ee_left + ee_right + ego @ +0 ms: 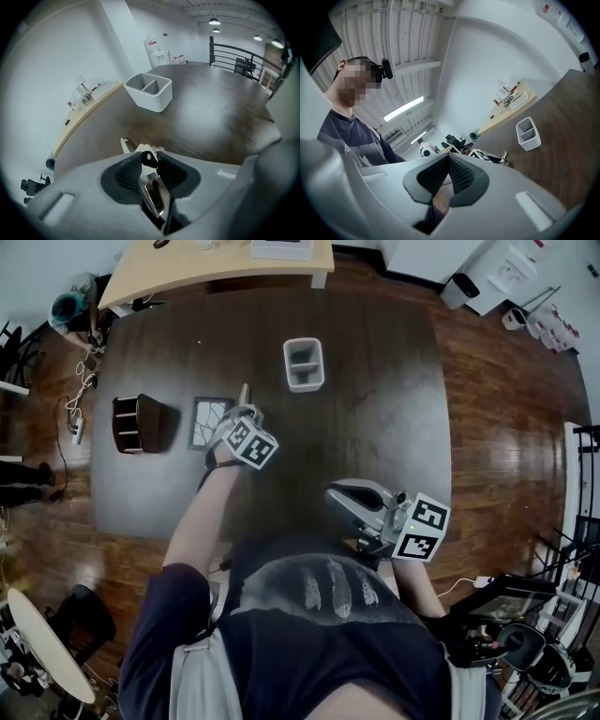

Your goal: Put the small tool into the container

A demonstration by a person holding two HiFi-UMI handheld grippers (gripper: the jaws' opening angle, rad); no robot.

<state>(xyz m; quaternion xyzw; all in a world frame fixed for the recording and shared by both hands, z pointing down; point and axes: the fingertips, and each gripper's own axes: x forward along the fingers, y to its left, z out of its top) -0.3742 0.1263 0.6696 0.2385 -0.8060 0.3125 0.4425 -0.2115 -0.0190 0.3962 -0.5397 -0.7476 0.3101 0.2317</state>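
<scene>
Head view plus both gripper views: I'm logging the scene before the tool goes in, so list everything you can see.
table: one, dark brown, centre of the head view
container: one, white, two compartments, on the table beyond the left gripper
organiser: one, dark red-brown, table's left side
patterned tile: one, grey-white, between organiser and left gripper
small tool: one, silver metal with a black pivot, between the left gripper's pads
desk: one, light wood, beyond the table
left gripper: grey, shut on the small tool
right gripper: grey, shut, empty, near the person's body
</scene>
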